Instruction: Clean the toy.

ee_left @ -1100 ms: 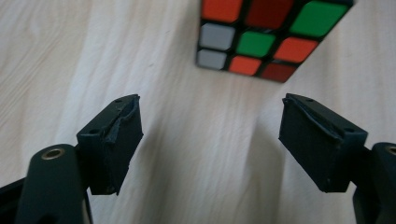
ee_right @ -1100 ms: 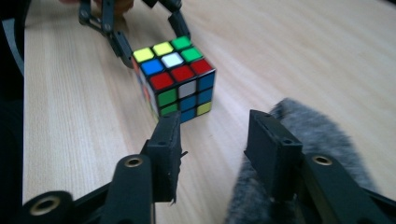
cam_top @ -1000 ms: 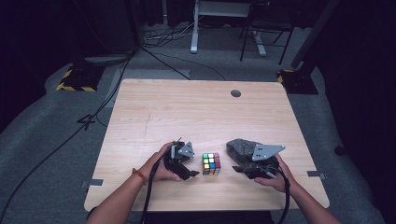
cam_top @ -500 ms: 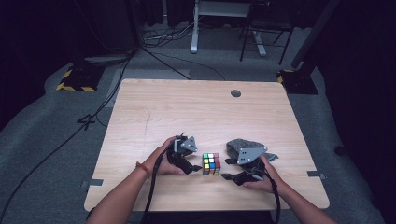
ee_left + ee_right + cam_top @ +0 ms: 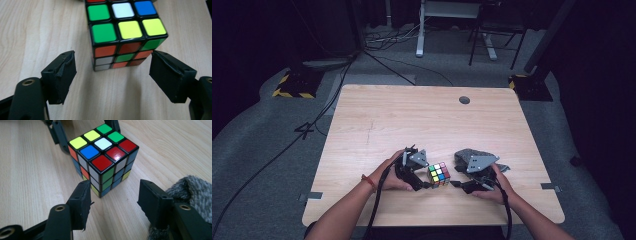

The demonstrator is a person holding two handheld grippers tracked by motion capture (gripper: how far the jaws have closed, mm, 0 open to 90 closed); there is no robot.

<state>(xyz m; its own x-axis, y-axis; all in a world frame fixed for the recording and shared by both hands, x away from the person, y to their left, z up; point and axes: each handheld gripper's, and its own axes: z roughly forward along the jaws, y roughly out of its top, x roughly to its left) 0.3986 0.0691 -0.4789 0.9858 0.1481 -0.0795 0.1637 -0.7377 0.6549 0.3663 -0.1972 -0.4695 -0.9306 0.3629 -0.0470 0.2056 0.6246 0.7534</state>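
**Cube to be squared up before the jaws close**

Near the table's (image 5: 362, 125) front edge, the puzzle cube (image 5: 438, 174) is flanked by both grippers. The left gripper (image 5: 112, 67) is held apart, clear of it. The right gripper (image 5: 113, 192), whose jaws have just been closing slightly, faces a corner; flat faces should be sought before the cube is clamped.

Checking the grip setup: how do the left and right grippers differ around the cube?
The left gripper stands with its jaws straddling the multicoloured puzzle cube; the right gripper stops short of the cube's corner. A grey fuzzy cloth lies beside the right gripper, none beside the left. Both are open, touching nothing.
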